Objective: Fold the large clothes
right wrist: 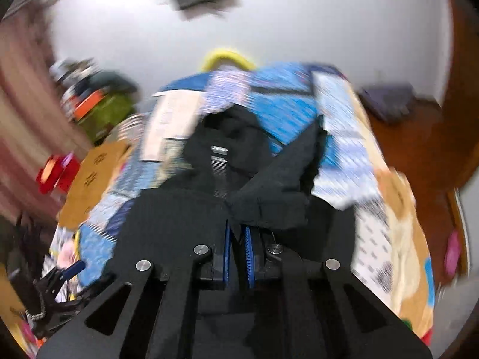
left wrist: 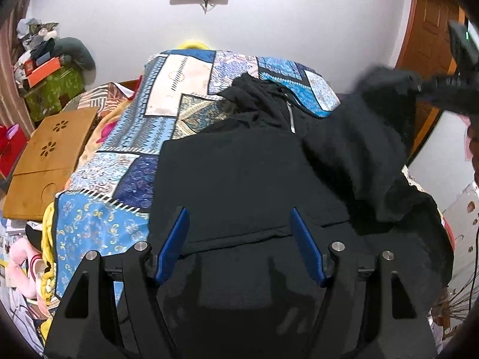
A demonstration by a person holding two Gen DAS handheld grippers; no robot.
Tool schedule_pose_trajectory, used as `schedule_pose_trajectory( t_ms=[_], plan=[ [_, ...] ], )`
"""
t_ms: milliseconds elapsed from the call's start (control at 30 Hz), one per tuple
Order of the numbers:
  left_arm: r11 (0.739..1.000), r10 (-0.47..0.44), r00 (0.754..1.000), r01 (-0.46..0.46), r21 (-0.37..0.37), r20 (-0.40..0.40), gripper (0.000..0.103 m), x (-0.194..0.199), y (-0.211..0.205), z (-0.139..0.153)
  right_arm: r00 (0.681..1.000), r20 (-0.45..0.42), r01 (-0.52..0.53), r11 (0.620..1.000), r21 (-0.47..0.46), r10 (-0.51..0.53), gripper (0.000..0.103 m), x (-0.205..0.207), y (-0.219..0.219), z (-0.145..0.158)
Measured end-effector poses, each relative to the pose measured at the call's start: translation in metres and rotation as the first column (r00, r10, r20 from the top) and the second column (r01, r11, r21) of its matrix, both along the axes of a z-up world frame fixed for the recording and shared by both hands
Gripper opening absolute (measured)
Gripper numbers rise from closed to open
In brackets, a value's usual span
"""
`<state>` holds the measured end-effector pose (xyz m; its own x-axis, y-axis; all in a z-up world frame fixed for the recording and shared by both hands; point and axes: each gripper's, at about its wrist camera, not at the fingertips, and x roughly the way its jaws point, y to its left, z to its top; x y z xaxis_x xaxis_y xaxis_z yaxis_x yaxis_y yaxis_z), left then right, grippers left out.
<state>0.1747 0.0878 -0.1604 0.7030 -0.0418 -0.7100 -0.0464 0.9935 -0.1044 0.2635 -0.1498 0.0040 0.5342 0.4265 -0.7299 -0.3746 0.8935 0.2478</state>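
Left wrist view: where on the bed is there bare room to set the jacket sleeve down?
Bare patchwork bedspread lies left of the black zip jacket, up to the wooden lap tray, and beyond the hood towards the wall. The right side is crowded: the lifted sleeve and right gripper.

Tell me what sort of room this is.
Probably a bedroom in a home: a bed under a blue patchwork cover, a wooden door, and a corner pile of household clutter. A black hooded jacket lies on the bed.
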Motion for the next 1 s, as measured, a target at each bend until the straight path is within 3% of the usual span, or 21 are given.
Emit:
schedule_pose_trajectory(
  t_ms=[100, 200, 433, 567, 633, 700, 767, 900, 1000],
  plan=[
    [1.0, 0.016, 1.0, -0.016, -0.01, 0.006, 0.069, -0.01, 0.014, 0.002, 0.992, 0.014, -0.129, 0.992, -0.001, 0.129, 0.008, -0.01, 0.057, 0.01],
    [0.999, 0.036, 0.999, -0.036, -0.019, -0.001, 0.069, -0.019, 0.026, 0.001, 0.976, -0.007, -0.218, 0.976, -0.015, 0.218, 0.008, -0.014, 0.103, -0.001],
    [0.991, 0.131, 0.989, -0.13, 0.012, -0.064, 0.069, -0.045, 0.06, -0.011, 0.899, -0.209, -0.395, 0.918, -0.014, 0.384, 0.012, -0.031, 0.191, -0.076],
    [0.981, 0.181, 0.976, -0.189, -0.054, -0.117, 0.07, -0.055, 0.084, -0.027, 0.868, -0.324, -0.412, 0.91, -0.051, 0.375, 0.014, -0.041, 0.209, -0.103],
    [0.973, 0.194, 0.971, -0.208, -0.096, -0.137, 0.07, -0.058, 0.092, -0.034, 0.855, -0.356, -0.422, 0.905, -0.054, 0.378, 0.022, -0.043, 0.209, -0.102],
    [0.965, 0.198, 0.967, -0.222, -0.143, -0.161, 0.07, -0.057, 0.096, -0.041, 0.845, -0.362, -0.43, 0.902, -0.024, 0.394, 0.039, -0.044, 0.204, -0.092],
    [0.955, 0.185, 0.967, -0.219, -0.198, -0.177, 0.07, -0.052, 0.097, -0.045, 0.854, -0.334, -0.43, 0.903, -0.025, 0.398, 0.051, -0.048, 0.193, -0.078],
    [0.944, 0.14, 0.972, -0.188, -0.272, -0.186, 0.07, -0.04, 0.088, -0.051, 0.893, -0.234, -0.402, 0.915, -0.034, 0.384, 0.051, -0.057, 0.168, -0.057],
    [0.919, 0.11, 0.972, -0.18, -0.35, -0.209, 0.07, -0.029, 0.084, -0.058, 0.933, -0.161, -0.336, 0.938, -0.083, 0.321, 0.051, -0.059, 0.135, -0.044]
  ],
)
